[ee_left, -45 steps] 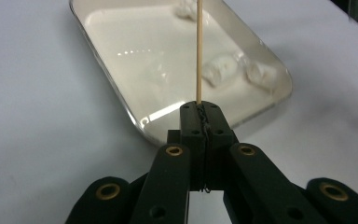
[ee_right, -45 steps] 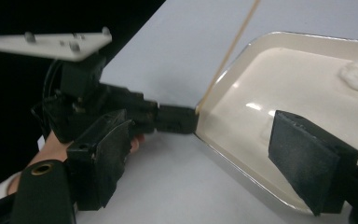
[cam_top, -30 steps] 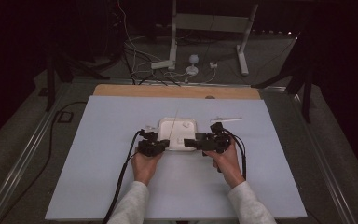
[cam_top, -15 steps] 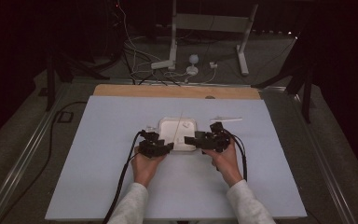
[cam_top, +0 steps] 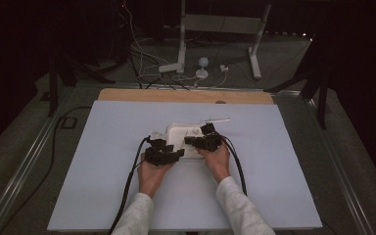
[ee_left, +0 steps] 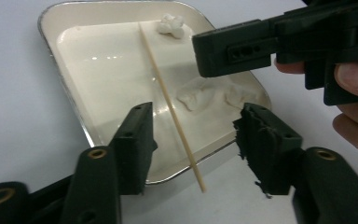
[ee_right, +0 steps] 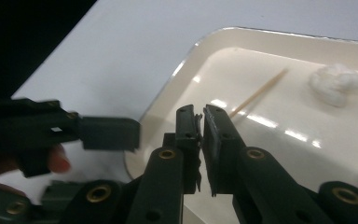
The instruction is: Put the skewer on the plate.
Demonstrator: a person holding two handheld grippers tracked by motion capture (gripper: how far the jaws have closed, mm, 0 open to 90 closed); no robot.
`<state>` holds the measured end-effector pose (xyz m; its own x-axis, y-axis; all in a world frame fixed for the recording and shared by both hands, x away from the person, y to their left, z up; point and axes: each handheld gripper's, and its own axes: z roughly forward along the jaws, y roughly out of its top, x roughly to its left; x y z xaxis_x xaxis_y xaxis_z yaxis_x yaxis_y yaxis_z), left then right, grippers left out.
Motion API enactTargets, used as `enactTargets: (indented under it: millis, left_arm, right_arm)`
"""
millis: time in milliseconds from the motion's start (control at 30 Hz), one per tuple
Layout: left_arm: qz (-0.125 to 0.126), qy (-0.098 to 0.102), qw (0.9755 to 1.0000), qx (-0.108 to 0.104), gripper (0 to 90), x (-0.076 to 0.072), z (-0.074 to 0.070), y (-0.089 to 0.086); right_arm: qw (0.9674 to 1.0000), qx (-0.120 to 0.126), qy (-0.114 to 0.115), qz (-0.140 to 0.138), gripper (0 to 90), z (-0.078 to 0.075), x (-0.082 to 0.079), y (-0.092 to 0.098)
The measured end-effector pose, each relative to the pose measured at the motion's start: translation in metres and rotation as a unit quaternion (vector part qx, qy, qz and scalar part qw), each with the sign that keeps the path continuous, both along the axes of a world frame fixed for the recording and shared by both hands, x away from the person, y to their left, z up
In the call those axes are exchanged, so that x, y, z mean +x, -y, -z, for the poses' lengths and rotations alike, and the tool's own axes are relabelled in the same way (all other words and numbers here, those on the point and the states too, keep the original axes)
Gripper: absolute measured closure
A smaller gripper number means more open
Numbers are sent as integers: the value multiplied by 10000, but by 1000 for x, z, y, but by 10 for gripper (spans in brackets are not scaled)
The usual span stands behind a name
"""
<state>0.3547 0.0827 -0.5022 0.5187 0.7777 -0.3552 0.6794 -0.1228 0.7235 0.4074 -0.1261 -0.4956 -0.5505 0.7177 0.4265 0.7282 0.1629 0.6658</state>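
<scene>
While both grippers hover at the near edge, one white tray (ee_left: 70,88) sits mid-surface (cam_top: 103,147) w/ one wooden skewer (ee_left: 168,100) and three white lumps (ee_left: 196,98) inside. Left gripper (ee_left: 193,140) fingers have just opened approx. halfway, nothing gripped; right gripper (ee_right: 199,140) fingers just closed, empty.

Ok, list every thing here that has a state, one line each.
Tray: flat on the white mat, three white lumps inside.
Wooden stick: lying slantwise in the tray, one end poking out over the rim.
Left gripper: open, jaws just widened, either side of the stick without pressing it.
Right gripper: shut, jaws just closed, over the tray.
</scene>
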Motion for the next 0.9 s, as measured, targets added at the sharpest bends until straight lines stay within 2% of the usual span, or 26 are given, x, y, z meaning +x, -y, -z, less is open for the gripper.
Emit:
enactTargets:
  millis: [100, 200, 367, 433, 500, 633, 733, 900]
  left_arm:
    - [-22, 62, 9998, -179, 351, -2, -4, -9]
    - [-109, 225, 9991, -332, 280, -9, -13, -21]
    - [-162, 608, 9969, -471, 175, -27, -28, -44]
    - [-196, 788, 9954, -506, 156, -35, -32, -56]
    - [-265, 941, 9939, -513, 112, -43, -36, -67]
    - [-360, 1234, 9907, -438, 19, -57, -40, -87]
    - [-413, 1449, 9876, -433, 15, -67, -42, -102]
    - [-563, 1793, 9814, -392, 14, -83, -43, -125]
  right_arm:
    - [9998, -75, 162, -41, 685, -7, -6, 7]
    - [9992, -150, 375, -61, 554, -17, -15, 16]
    - [9974, -139, 675, -188, 384, -32, -33, 35]
    - [9959, -150, 877, -173, 292, -37, -41, 43]
    - [9939, -242, 1070, -138, 237, -41, -50, 50]
    - [9907, -376, 1306, -62, 161, -44, -68, 69]
    - [9887, -407, 1439, 72, 152, -43, -80, 86]
    - [9872, -393, 1527, 248, 123, -39, -100, 120]
